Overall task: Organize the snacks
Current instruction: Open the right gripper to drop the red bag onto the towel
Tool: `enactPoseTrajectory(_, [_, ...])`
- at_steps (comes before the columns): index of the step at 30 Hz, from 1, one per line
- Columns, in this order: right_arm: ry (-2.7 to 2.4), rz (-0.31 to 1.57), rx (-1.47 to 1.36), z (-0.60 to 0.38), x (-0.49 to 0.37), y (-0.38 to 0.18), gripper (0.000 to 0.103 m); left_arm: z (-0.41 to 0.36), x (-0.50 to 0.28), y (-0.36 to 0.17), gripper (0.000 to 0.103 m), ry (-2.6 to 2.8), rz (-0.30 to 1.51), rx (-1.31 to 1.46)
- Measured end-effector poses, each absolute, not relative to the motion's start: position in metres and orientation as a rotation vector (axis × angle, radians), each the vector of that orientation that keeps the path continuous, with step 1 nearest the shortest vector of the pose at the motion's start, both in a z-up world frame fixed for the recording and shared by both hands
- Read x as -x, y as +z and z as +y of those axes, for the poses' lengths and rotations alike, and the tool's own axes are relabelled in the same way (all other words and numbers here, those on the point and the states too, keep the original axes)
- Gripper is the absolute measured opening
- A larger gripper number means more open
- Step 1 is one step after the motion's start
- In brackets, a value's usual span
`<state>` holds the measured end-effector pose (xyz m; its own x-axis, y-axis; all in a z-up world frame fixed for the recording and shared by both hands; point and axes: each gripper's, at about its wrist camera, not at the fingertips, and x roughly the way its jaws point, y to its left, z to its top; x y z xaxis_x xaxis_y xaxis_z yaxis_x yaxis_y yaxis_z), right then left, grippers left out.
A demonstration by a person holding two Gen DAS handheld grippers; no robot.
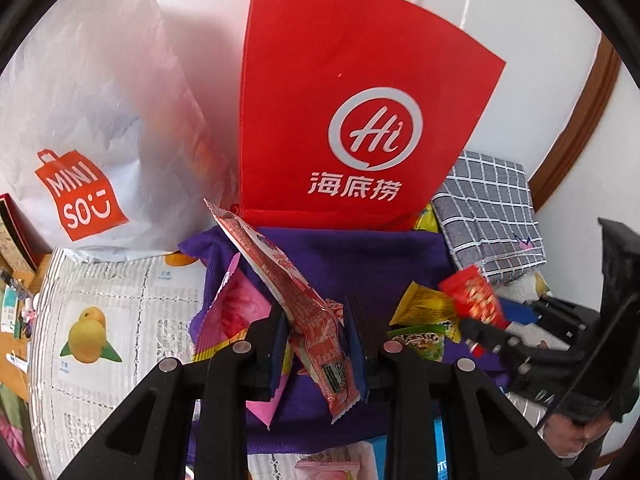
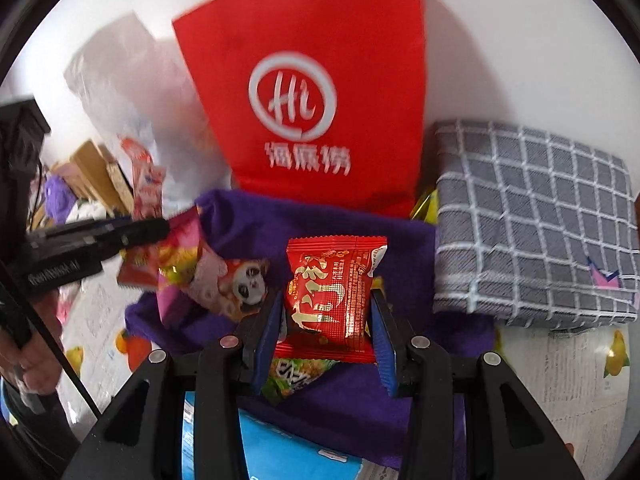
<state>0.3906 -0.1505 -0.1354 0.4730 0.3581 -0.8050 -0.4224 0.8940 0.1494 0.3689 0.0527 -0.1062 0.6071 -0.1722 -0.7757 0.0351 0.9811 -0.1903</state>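
Closest to my left lens, the left gripper [image 1: 316, 344] has its blue pads pressed in on a long red-and-white snack packet [image 1: 298, 300], which stands tilted, its top end leaning toward the far left and its lower end hanging between the fingers. Under it I see a purple cloth [image 1: 360, 256] spread over a fruit-printed table cover [image 1: 120, 320], with a pink wrapper [image 1: 236, 312] lying just beside the left finger and a yellow packet [image 1: 428, 306] and a green one [image 1: 424, 340] on the cloth's right part. In my right view, the right gripper [image 2: 326, 320] is clamped on a red square snack packet [image 2: 330, 300] with gold lettering, held upright above the cloth; I also see it from the left camera at the right side [image 1: 476, 296]. A panda-printed packet [image 2: 224, 280] lies on the cloth's left part, near the left gripper's tip. At the cloth's far edge a red paper bag [image 1: 352, 120] stands upright against the wall, a white Miniso bag [image 1: 80, 140] stands to its left, and a folded grey checked towel [image 2: 532, 224] sits at the cloth's far right corner.
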Motion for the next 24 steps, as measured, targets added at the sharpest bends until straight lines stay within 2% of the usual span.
enactPoseTrajectory(12, [0.409, 1.132, 0.143, -0.14, -0.403, -0.175, 0.043, 0.052, -0.373, -0.115, 0.026, -0.145, 0.957, 0.19])
enactPoseTrajectory(17, [0.368, 1.129, 0.159, -0.139, -0.401, -0.171, 0.045, 0.047, -0.375, -0.119, 0.026, -0.137, 0.979, 0.168])
enactPoseTrajectory(18, [0.372, 1.118, 0.16, -0.137, -0.4, -0.167, 0.046, 0.046, -0.375, -0.12, 0.026, -0.14, 0.984, 0.167])
enactPoseTrajectory(20, [0.394, 1.086, 0.157, -0.137, -0.396, -0.158, 0.059, 0.044, -0.376, -0.121, 0.027, -0.141, 0.992, 0.158])
enactPoseTrajectory(24, [0.419, 1.029, 0.148, -0.139, -0.391, -0.143, 0.061, 0.039, -0.379, -0.127, 0.027, -0.134, 1.017, 0.132])
